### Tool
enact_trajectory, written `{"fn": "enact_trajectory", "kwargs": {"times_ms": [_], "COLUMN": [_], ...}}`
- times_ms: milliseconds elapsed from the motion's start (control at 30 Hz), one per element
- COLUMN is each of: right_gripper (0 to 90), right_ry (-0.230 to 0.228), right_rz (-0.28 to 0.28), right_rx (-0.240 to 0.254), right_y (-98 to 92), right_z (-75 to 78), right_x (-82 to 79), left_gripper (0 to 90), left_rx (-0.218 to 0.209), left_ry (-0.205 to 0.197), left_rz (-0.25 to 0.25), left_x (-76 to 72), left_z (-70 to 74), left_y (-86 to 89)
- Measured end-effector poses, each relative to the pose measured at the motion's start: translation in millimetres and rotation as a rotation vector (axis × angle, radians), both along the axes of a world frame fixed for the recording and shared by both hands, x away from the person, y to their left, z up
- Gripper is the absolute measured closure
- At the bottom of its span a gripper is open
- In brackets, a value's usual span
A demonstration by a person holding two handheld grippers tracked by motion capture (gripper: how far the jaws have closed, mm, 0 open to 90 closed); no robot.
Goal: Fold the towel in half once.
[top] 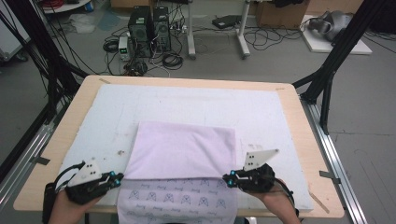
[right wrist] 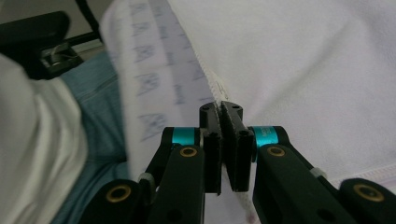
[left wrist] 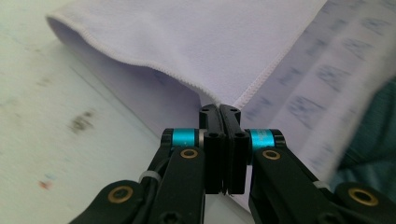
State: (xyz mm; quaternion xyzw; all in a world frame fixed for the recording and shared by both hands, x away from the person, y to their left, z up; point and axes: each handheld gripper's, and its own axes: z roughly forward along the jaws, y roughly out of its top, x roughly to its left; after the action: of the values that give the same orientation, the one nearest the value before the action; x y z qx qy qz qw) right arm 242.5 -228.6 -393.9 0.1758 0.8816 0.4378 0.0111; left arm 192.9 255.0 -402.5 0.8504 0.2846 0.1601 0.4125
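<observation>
Item: lavender cloth (top: 182,151), lying folded over on the white padded mat (top: 187,100) that is covering the wooden table (top: 299,121); its plain upper layer is resting toward the near half of the mat, while a lower layer bearing a faint printed pattern is showing beneath the fold and is hanging over the table's near edge. Left hand-held gripper (top: 117,178): sitting at the near left corner of the folded layer, its jaws pressed together and pinching the stitched hem of the cloth; in the left gripper view (left wrist: 219,108) the hem is running straight into the closed jaws, with the plain layer rising behind them and the printed layer spreading to one side. Right hand-held gripper (top: 227,178): sitting at the near right corner of the same folded layer, its jaws likewise pressed together on the hem; in the right gripper view (right wrist: 219,106) the stitched edge is entering the jaws, the plain side lying to one side of them and the printed side to the other. Both hand-held grippers are being held by a person's hands coming in from the near edge of the table, well apart, one at each end of the fold. Surroundings: computer towers (top: 149,30) and loose cables are standing on the floor beyond the table.
</observation>
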Motion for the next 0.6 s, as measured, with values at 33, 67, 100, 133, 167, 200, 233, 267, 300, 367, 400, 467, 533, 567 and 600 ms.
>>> {"fn": "enact_trajectory", "kwargs": {"times_ms": [33, 67, 100, 133, 167, 200, 233, 267, 300, 367, 400, 467, 533, 567, 600], "right_gripper": [84.7, 79.0, 73.9, 72.1, 69.7, 68.5, 67.3, 66.8, 65.4, 63.9, 62.6, 61.7, 60.3, 59.9, 59.6], "right_ry": [0.011, 0.031, 0.039, 0.030, 0.028, 0.021, 0.012, 0.011, 0.000, 0.002, 0.011, 0.017, 0.054, 0.062, 0.071], "right_rz": [0.024, 0.048, 0.055, 0.046, 0.045, 0.031, 0.006, -0.009, -0.030, -0.082, -0.093, -0.104, -0.095, -0.082, -0.072], "right_rx": [0.010, 0.025, 0.034, 0.032, 0.033, 0.034, 0.028, 0.020, 0.004, -0.006, -0.003, -0.016, -0.036, -0.048, -0.053], "right_y": [-0.6, -1.4, -2.3, -3.2, -4.2, -5.3, -5.7, -5.6, -5.7, -5.3, -4.2, 0.0, 5.1, 7.4, 9.5], "right_z": [0.3, 0.4, 0.8, 1.2, 1.3, 1.4, 1.2, 0.9, 0.4, -0.7, -1.5, -5.9, -13.5, -17.3, -19.7], "right_x": [-5.4, -8.9, -10.4, -10.1, -7.1, -2.4, 4.0, 9.8, 21.2, 40.8, 50.2, 65.0, 72.7, 73.4, 70.5], "left_gripper": [88.0, 87.6, 85.4, 78.5, 70.0, 67.0, 65.0, 63.5, 62.7, 61.8, 61.6, 61.4, 61.4, 61.5, 61.6], "left_rx": [-0.004, -0.007, -0.008, -0.008, -0.004, -0.002, -0.003, -0.006, 0.000, -0.008, -0.004, -0.003, -0.020, -0.023, -0.013], "left_ry": [0.008, 0.022, 0.026, 0.028, 0.029, 0.023, 0.022, 0.017, 0.005, 0.005, 0.004, 0.010, 0.047, 0.060, 0.057], "left_rz": [-0.009, -0.020, -0.028, -0.023, -0.016, -0.006, -0.005, 0.001, 0.008, 0.018, 0.021, 0.040, 0.047, 0.037, 0.026], "left_x": [-5.8, -8.7, -9.2, -6.8, -2.0, 4.3, 10.0, 20.8, 30.3, 51.5, 61.9, 79.3, 94.7, 96.6, 95.6], "left_z": [-0.7, -1.4, -1.7, -1.7, -1.3, -0.9, -0.6, 0.1, 0.4, -0.4, -1.7, -6.5, -14.4, -17.4, -19.4], "left_y": [0.1, 0.0, -0.2, -0.5, -1.0, -2.1, -3.0, -5.2, -7.9, -12.4, -14.6, -18.6, -23.2, -25.7, -27.8]}}
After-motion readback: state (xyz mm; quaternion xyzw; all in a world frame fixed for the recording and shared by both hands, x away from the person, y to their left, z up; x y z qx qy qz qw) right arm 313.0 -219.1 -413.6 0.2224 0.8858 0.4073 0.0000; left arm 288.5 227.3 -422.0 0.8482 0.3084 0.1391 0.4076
